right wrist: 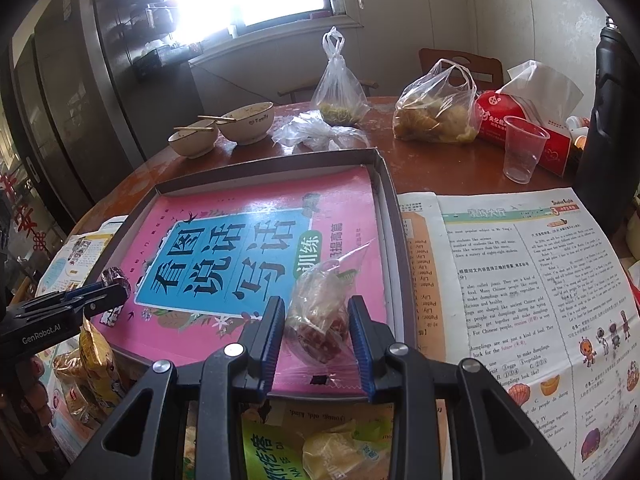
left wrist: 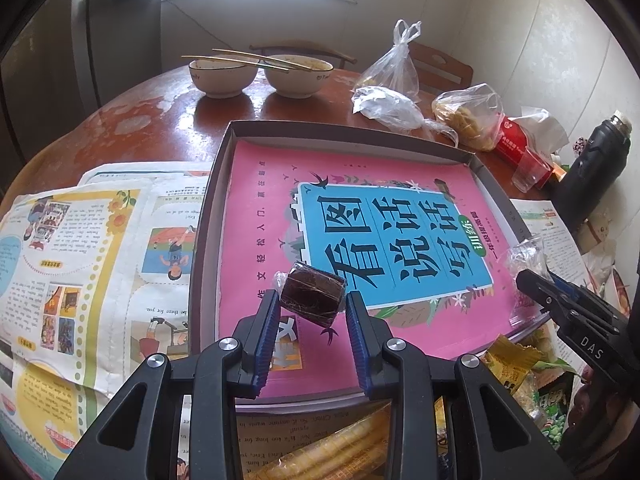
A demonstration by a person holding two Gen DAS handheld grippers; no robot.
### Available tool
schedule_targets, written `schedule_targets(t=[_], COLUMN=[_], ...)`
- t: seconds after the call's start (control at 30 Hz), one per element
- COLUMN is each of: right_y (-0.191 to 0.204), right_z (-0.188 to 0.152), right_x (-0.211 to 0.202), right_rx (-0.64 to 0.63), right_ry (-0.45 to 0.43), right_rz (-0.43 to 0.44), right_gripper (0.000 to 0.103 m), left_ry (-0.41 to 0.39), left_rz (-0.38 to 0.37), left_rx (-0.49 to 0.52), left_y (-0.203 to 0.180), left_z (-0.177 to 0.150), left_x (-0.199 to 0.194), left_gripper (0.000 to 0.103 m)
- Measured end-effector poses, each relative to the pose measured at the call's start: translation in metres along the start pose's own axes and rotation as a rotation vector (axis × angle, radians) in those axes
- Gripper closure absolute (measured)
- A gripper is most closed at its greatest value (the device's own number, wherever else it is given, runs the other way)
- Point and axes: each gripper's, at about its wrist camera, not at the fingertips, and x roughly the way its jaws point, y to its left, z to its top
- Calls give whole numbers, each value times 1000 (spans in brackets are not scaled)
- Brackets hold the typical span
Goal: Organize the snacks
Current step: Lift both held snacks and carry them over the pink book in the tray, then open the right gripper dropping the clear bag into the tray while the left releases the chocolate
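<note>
Snacks held over tray (left wrist: pixel 224 184): left hand-held gripper (left wrist: pixel 312 304) clamped on dark wrapped cake (left wrist: pixel 313 294), right hand-held gripper (right wrist: pixel 318 316) clamped on clear-wrapped reddish snack (right wrist: pixel 316 320). Both hang above pink book (left wrist: pixel 260 184) lying in the tray on the bench (left wrist: pixel 160 120). Risk: glossy cover, so released pieces may slide or roll to the tray wall; crinkly wrapper could slip from the pads early. More packets (right wrist: pixel 100 352) wait at near edge.

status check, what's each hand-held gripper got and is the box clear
Left hand-held gripper shut on dark snack. Right hand-held gripper shut on clear-wrapped snack. Both over box; pink book fills its floor.
</note>
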Motion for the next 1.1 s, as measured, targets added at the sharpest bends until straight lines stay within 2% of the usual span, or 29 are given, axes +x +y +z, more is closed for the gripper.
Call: schedule_targets(t=[0.77,1.1], right_y=[-5,-8], right_z=[-1,0], right_x=[-2,-8], right_rx=[25,43], right_ry=[16,-2], right_rz=[6,-8], right_gripper=[68,62], left_ry=[-5,-22], left_rz=[0,-9], left_rx=[-3,-18], left_y=[0,3], left_z=[-4,-5], left_x=[-5,-12], left_gripper=[68,68])
